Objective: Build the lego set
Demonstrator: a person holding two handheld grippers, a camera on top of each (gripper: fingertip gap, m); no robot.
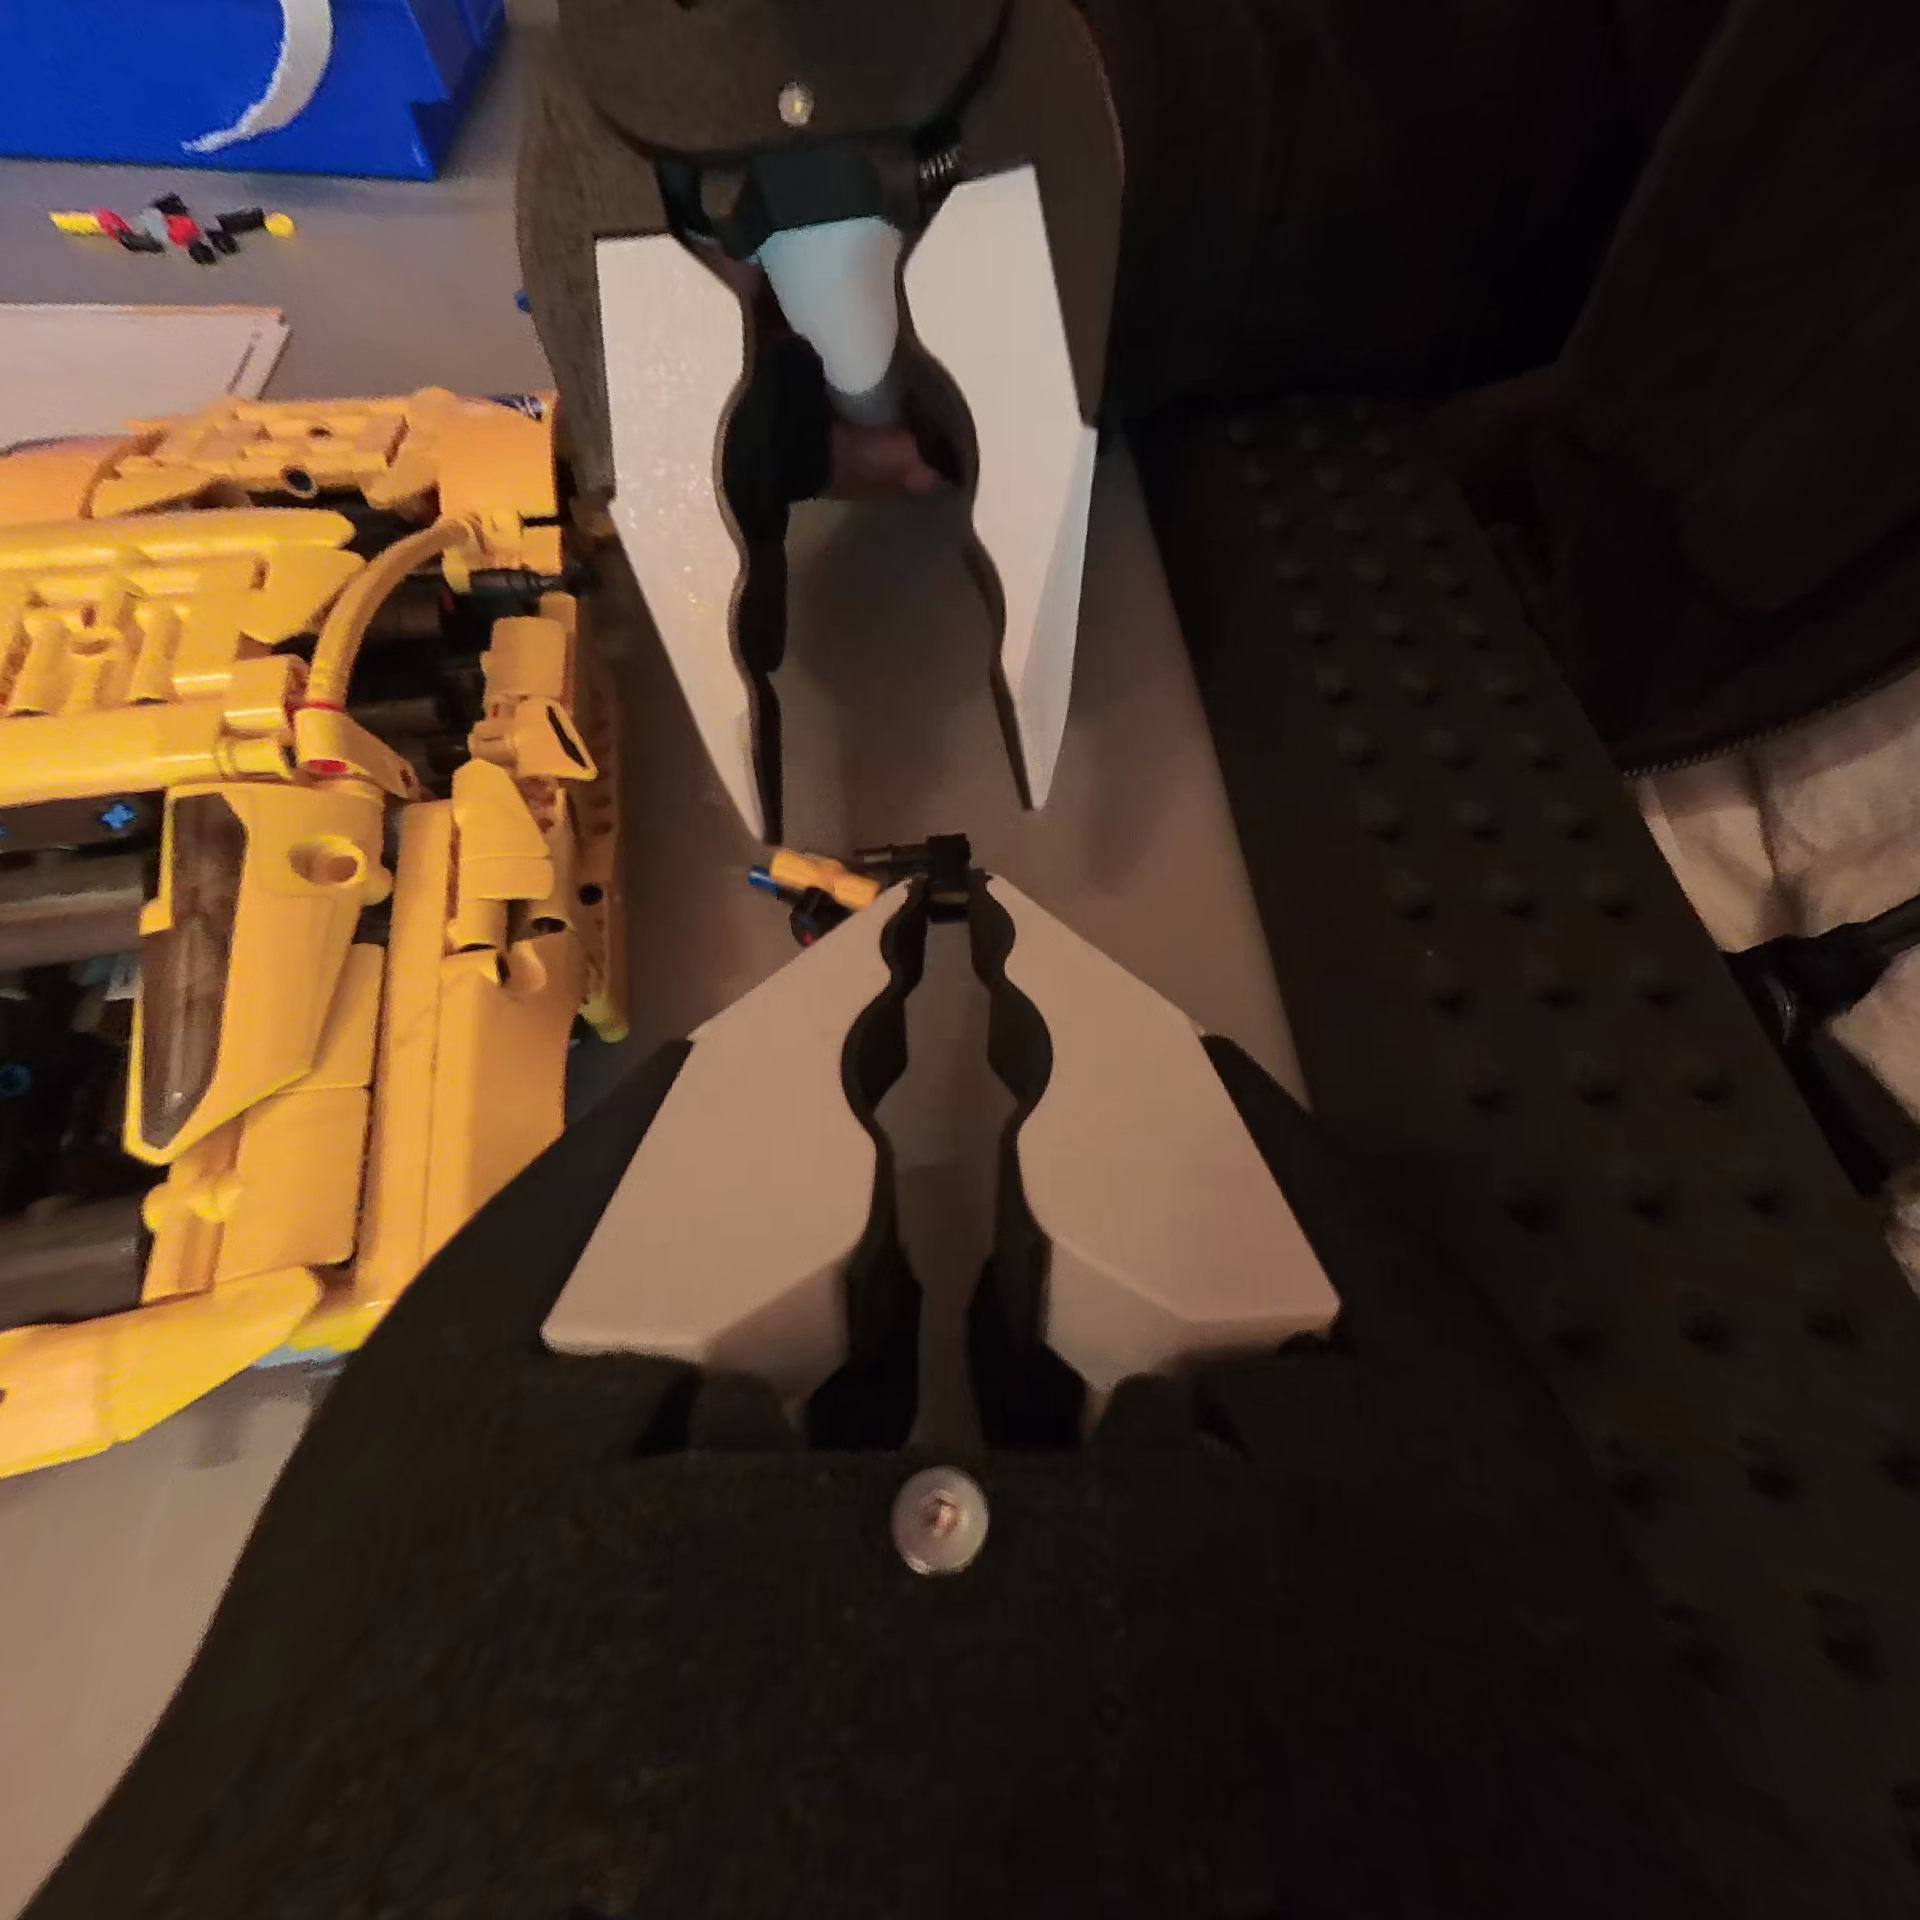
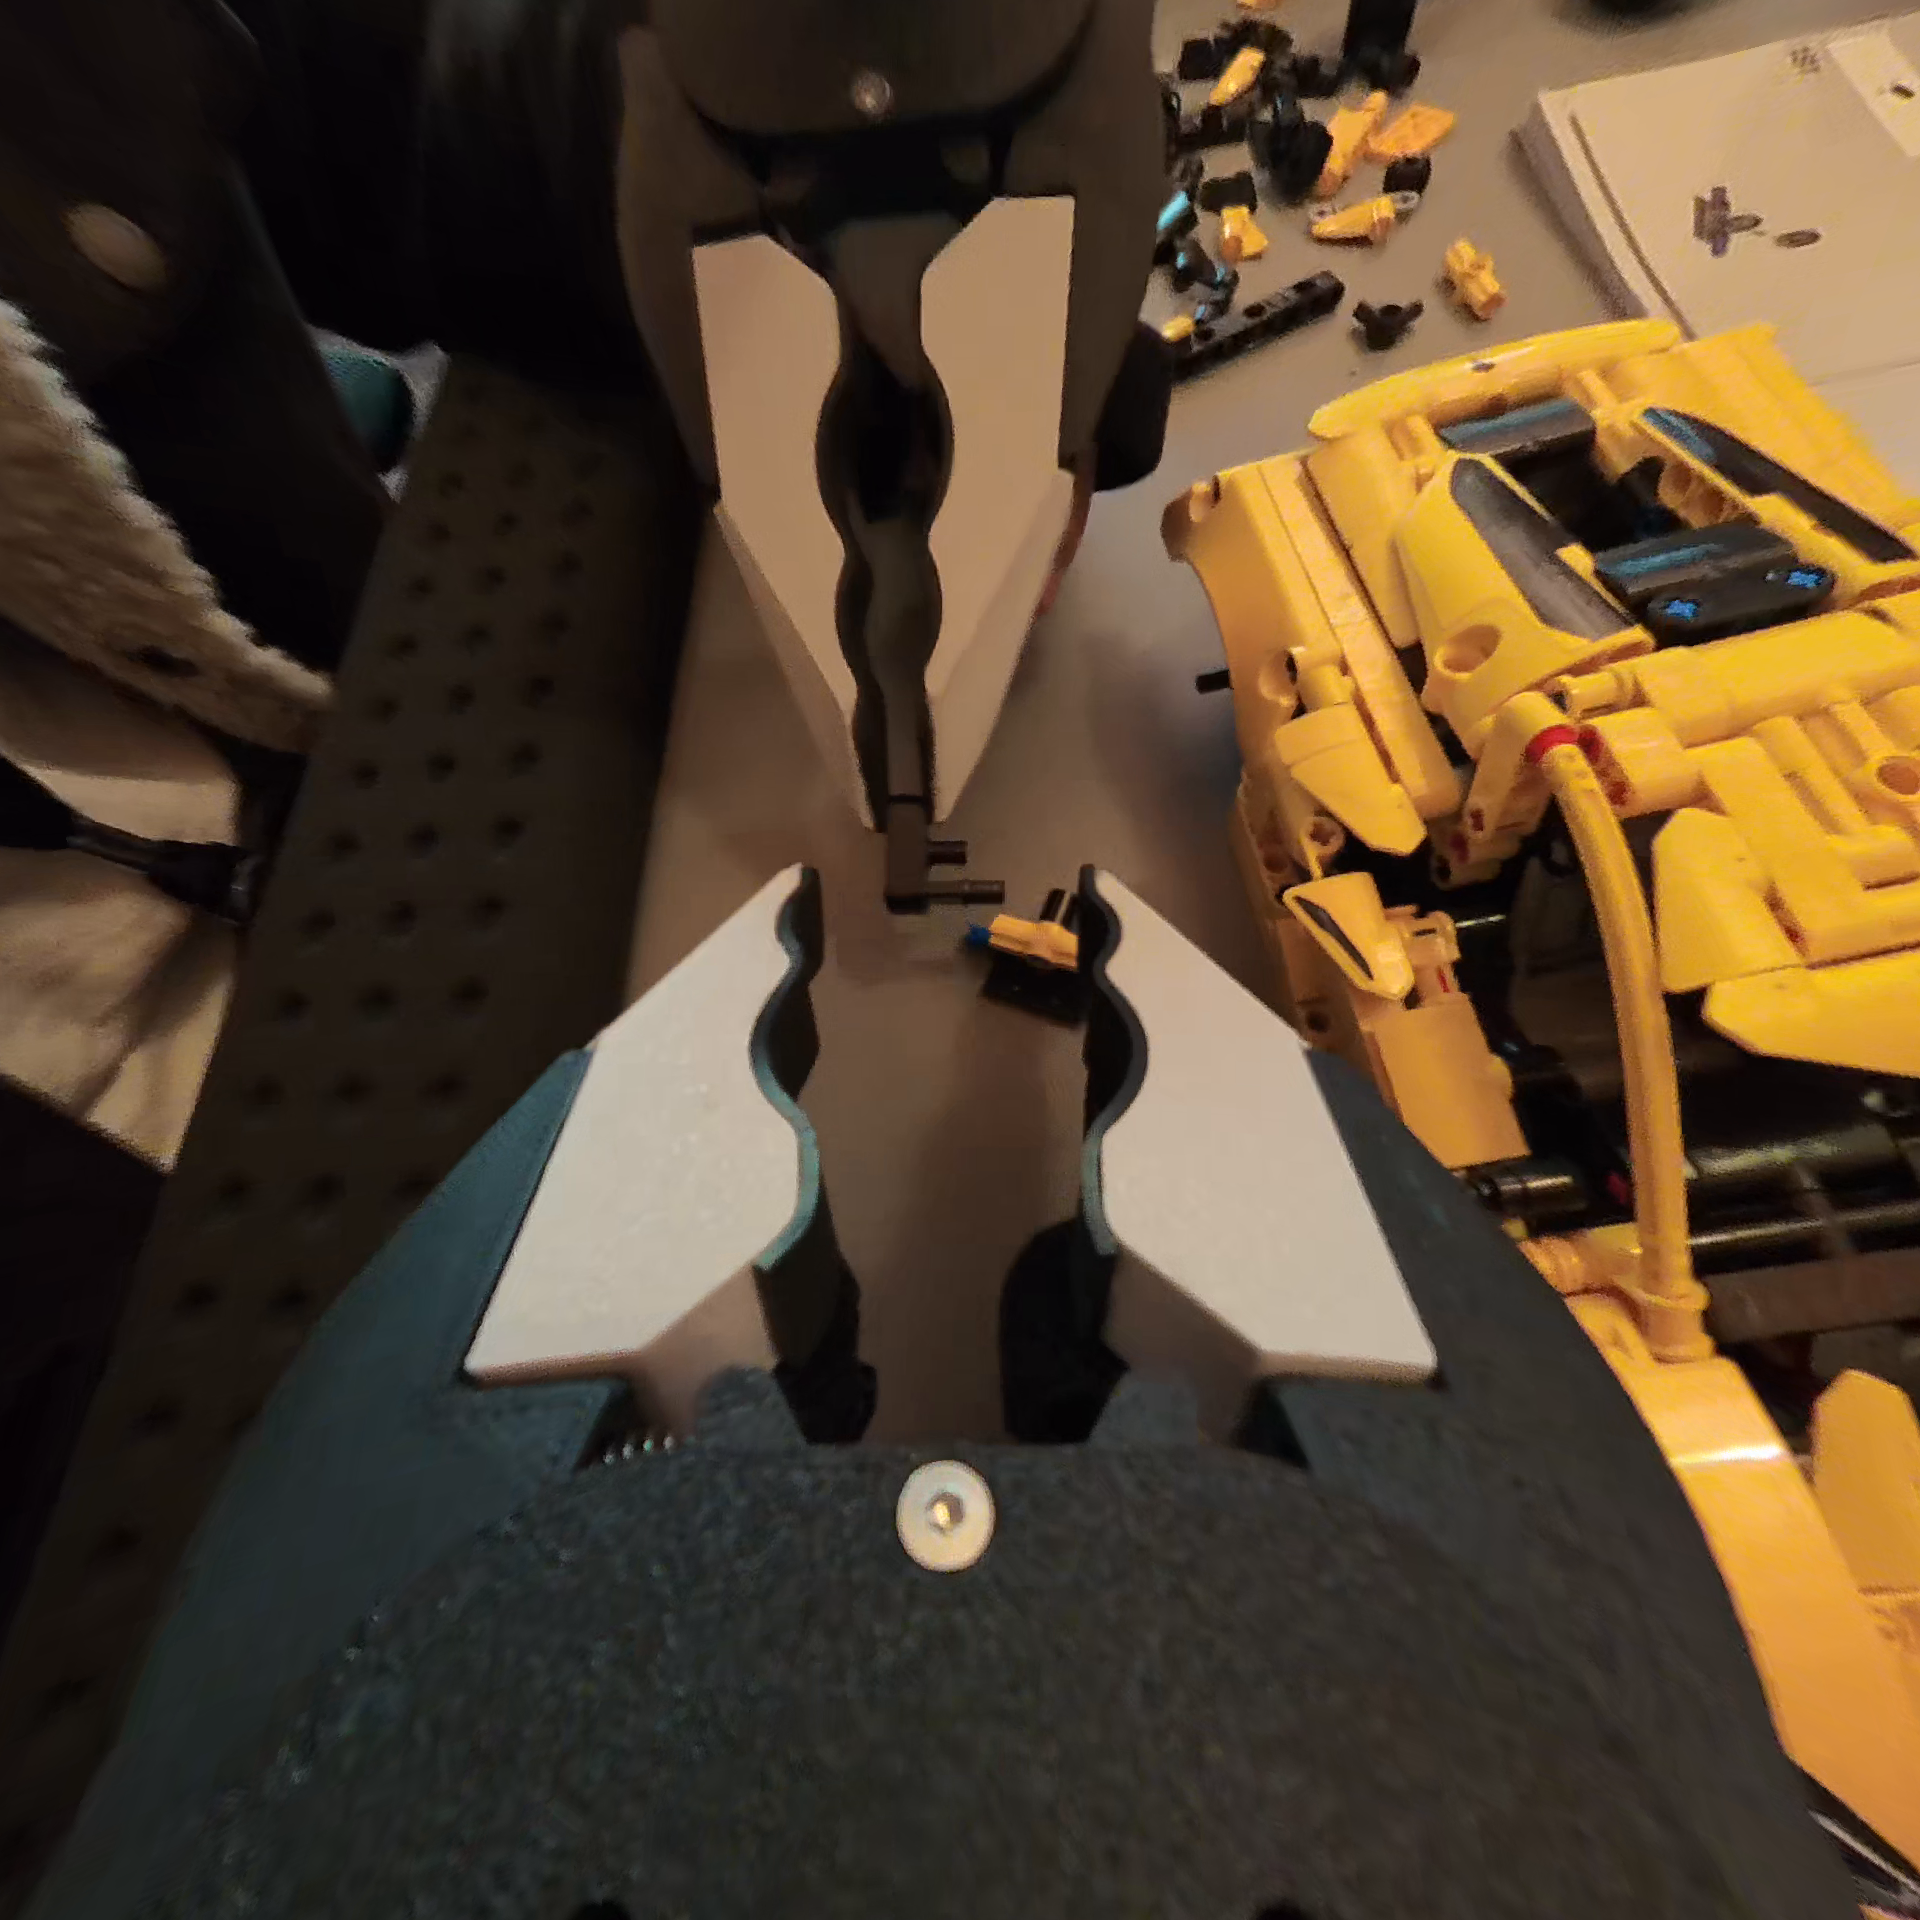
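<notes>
Left gripper (image 1: 940, 899): fingers clenched on a small black pin connector (image 2: 920, 868), pinched only at the very tips.
Right gripper (image 2: 945, 883): fingers released, jaws spread wide, holding nothing.
Loose sub-assembly (image 2: 1029, 940): small yellow-and-black piece lying on the grey counter (image 2: 935, 1143), just inside the right gripper's right finger and near the held connector.
Car model (image 2: 1558, 779): large yellow build, resting on the counter beside both grippers.
Risk, slip: the tip-only grip looks shallow; a sideways push during mating would likely twist the connector out.
Risk, nudge: closing the right fingers may knock the loose piece toward the car rather than catch it.
Connector axis: long axis runs along the left fingers; its two pins stick out sideways, toward the loose piece.
Sub-assembly axis: lies crosswise, blue tip toward the connector.
</notes>
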